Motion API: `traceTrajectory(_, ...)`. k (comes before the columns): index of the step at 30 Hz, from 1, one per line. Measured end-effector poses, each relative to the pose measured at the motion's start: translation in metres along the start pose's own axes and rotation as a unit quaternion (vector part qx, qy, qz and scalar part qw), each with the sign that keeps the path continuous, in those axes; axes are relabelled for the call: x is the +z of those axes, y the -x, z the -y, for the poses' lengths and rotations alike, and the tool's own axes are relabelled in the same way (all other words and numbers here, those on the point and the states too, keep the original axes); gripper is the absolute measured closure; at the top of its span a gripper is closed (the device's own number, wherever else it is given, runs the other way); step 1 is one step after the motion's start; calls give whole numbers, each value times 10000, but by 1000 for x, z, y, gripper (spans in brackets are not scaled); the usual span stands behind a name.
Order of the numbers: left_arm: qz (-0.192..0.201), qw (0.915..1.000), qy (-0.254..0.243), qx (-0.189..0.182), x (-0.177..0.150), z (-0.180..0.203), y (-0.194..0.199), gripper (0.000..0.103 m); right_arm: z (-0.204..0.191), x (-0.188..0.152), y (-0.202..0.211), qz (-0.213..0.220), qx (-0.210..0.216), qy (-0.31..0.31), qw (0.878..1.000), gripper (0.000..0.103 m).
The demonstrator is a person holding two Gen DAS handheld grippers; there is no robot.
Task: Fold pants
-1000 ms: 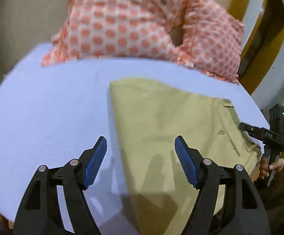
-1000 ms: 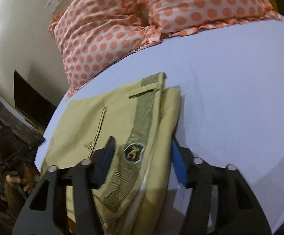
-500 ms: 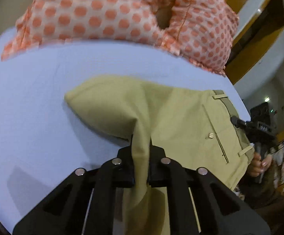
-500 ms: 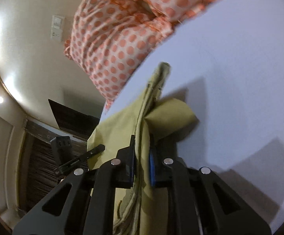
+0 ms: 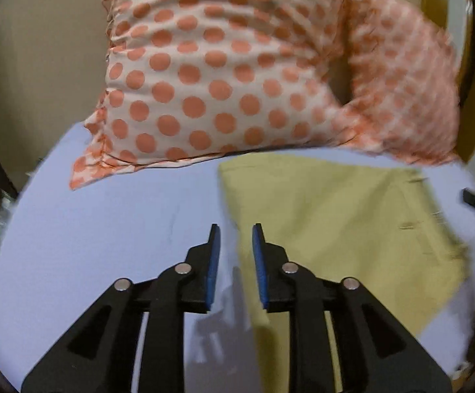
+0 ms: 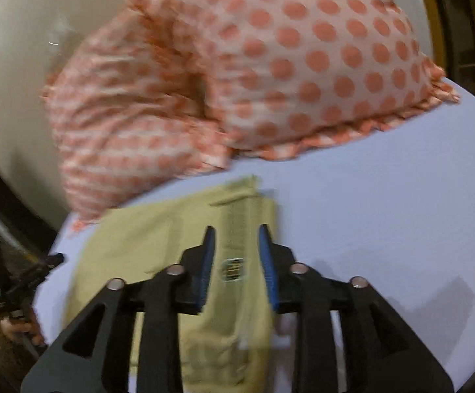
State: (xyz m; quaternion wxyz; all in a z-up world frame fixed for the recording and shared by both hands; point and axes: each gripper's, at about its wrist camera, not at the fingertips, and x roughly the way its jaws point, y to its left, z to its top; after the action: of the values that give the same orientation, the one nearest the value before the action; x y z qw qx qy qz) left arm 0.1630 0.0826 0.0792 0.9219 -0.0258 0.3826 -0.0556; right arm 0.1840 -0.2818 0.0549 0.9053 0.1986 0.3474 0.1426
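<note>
Left wrist: you are holding the left gripper (image 5: 236, 255) parted and empty over the pants (image 5: 335, 229) edge; right gripper (image 6: 236, 255) likewise gaping, straddling the waistband.

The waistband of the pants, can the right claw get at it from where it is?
Probably yes. The right claw is open right over the waistband of the pants, which lie flat on the bed; nothing is in between.

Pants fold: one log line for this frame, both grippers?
left gripper: open, over fold edge | right gripper: open, over waistband | pants: folded, flat on sheet | pillows: behind
</note>
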Motion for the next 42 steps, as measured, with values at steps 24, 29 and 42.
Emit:
traceTrajectory(24,-437,9984,10,372,-139,55,51,2,-85,-156,31,-436,-1412,1361,9796,1)
traceTrajectory(29,-492,9970,-34,602,-145,54,43,2,-90,-161,19,-438,-1757,1551,9711,1)
traceTrajectory(42,-265,9975,-139,636,-152,56,46,2,-86,-166,18,-450,-1804,1411,9724,1)
